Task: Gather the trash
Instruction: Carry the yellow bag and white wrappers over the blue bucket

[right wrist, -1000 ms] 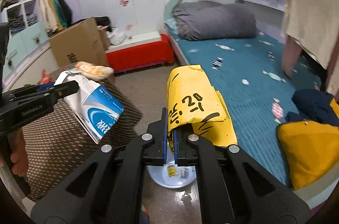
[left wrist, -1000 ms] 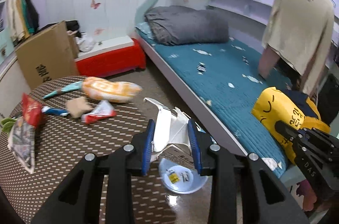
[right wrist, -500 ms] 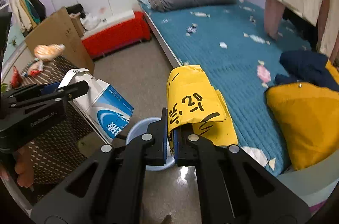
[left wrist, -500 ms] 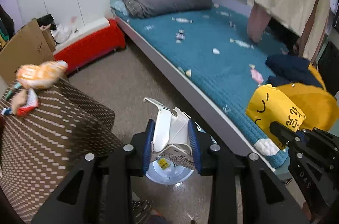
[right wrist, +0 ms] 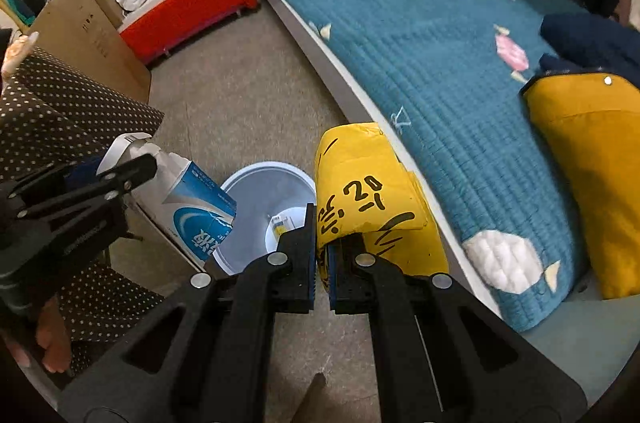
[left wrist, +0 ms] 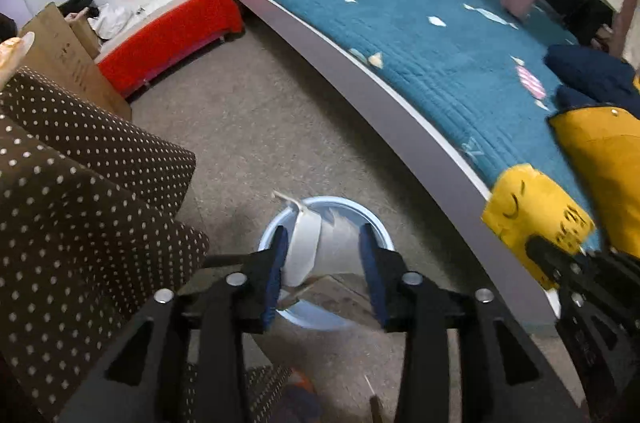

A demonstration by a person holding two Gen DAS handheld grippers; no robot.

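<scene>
My left gripper (left wrist: 322, 263) is shut on a white and blue milk carton (left wrist: 320, 247) and holds it right over a light blue trash bin (left wrist: 376, 227) on the floor. The carton (right wrist: 192, 211) and the bin (right wrist: 256, 199) also show in the right wrist view, the carton at the bin's left rim. My right gripper (right wrist: 322, 255) is shut on a yellow wrapper with black writing (right wrist: 360, 195), beside the bin's right rim. The wrapper also shows in the left wrist view (left wrist: 536, 211). A small yellow scrap (right wrist: 278, 223) lies in the bin.
A table with a brown dotted cloth (left wrist: 80, 191) stands to the left of the bin. A bed with a teal quilt (left wrist: 420, 23) runs along the right, with a yellow cushion (right wrist: 592, 163) on it. A cardboard box (right wrist: 88, 35) and a red bench (left wrist: 172, 35) stand further back.
Both grippers have swung away from the table and come down toward the bin. The carton now hangs over the bin's mouth, and the wrapper has come alongside its right rim.
</scene>
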